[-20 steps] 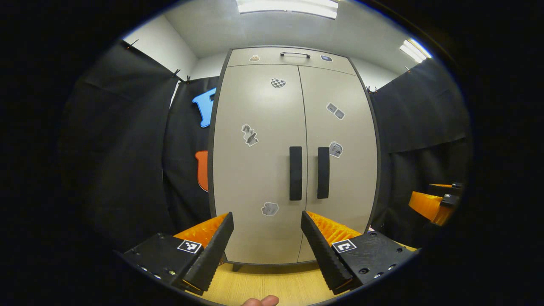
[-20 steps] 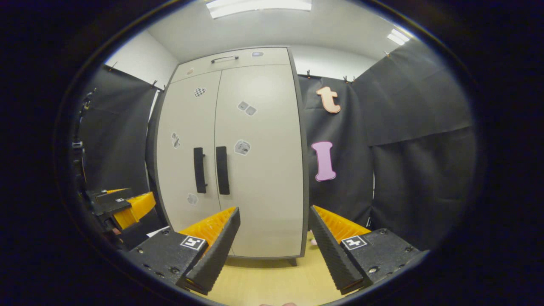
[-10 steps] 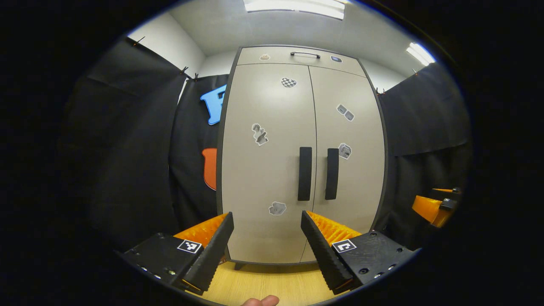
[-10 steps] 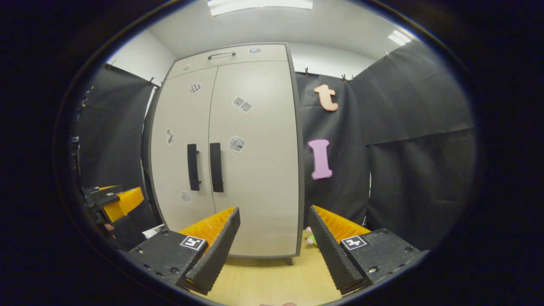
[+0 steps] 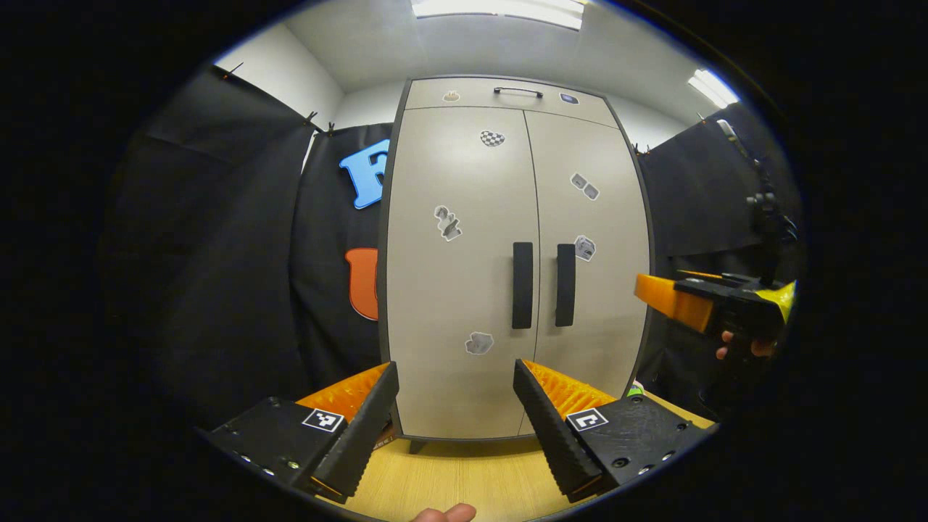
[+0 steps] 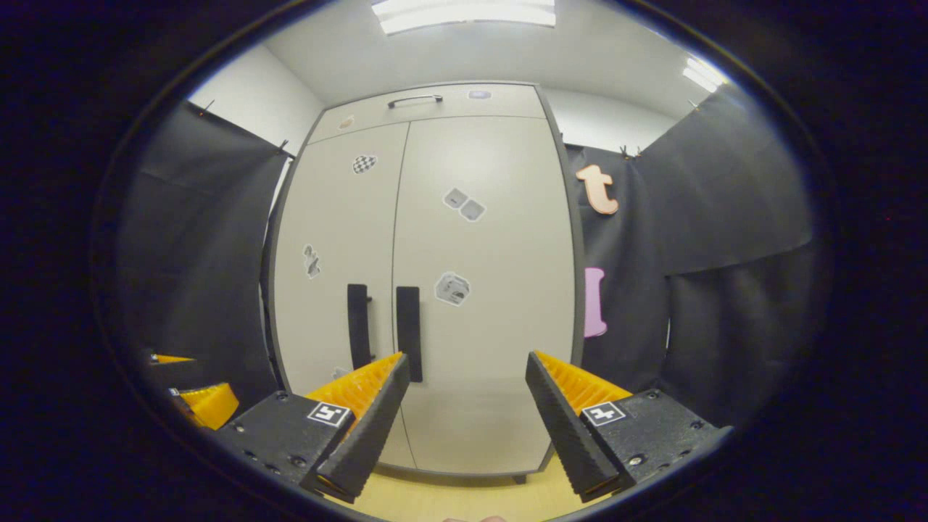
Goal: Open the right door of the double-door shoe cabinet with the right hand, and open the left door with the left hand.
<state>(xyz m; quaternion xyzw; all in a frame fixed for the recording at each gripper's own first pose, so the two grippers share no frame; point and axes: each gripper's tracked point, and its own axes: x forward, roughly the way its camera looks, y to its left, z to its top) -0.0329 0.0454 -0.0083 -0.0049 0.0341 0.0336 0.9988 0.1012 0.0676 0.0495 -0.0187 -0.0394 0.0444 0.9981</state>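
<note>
1. The shoe cabinet (image 5: 518, 261) is seen standing on the wooden floor (image 5: 464, 478) against the black booth cloth. Both doors are judged closed: the centre seam is tight in both views.
2. The right door handle (image 6: 408, 332) and the left door handle (image 5: 522, 285) are noted side by side at the seam, black and vertical, just beside each other.
3. Risk: because the handles sit so near each other, the wrong one could be caught, or both straddled at once, if the approach is off-line. The right gripper view is centred on the right door panel (image 6: 486, 290), with the handle off to its left finger, so a sideways correction is judged necessary.
4. Risk: a shallow pinch on the smooth handle could slip when the door is pulled.
5. Risk: the two grippers could crowd each other at the seam if both are brought in together.
6. The right gripper (image 6: 464, 417) is recorded with fingers spread wide, holding and touching nothing; it is also seen in the left gripper view, held in a hand (image 5: 739, 348), apart from the cabinet.
7. The left gripper (image 5: 457, 417) is likewise recorded wide apart and empty, short of the cabinet.
</note>
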